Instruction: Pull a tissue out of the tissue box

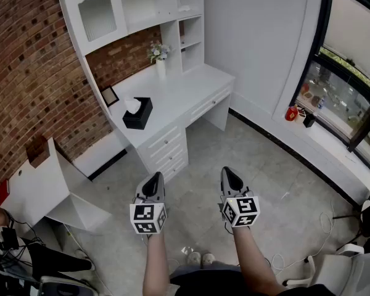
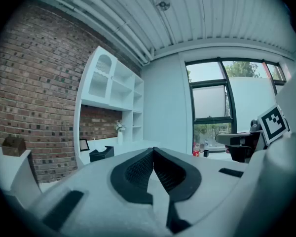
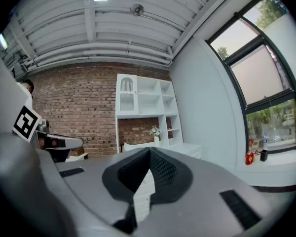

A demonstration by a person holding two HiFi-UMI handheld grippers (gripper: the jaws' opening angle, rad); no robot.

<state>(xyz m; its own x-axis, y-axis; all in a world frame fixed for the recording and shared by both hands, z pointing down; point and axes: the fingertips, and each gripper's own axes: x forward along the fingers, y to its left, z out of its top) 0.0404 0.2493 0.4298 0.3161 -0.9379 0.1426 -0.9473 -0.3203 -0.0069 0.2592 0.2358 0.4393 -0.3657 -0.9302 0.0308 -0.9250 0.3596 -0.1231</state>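
Head view: I've got the left gripper (image 1: 153,177) and right gripper (image 1: 230,172) side by side over the floor (image 1: 283,165), both well apart from the black tissue box (image 1: 138,115), which sits on the white surface (image 1: 191,85) by the brick wall (image 1: 24,73) with a tissue (image 1: 132,105) sticking out of its top. Left gripper view: jaws closed on nothing, tips touching, with the tissue box far off at left on the surface. Right gripper view: jaws closed too and empty, with white shelving (image 3: 145,102) ahead beyond the tips.
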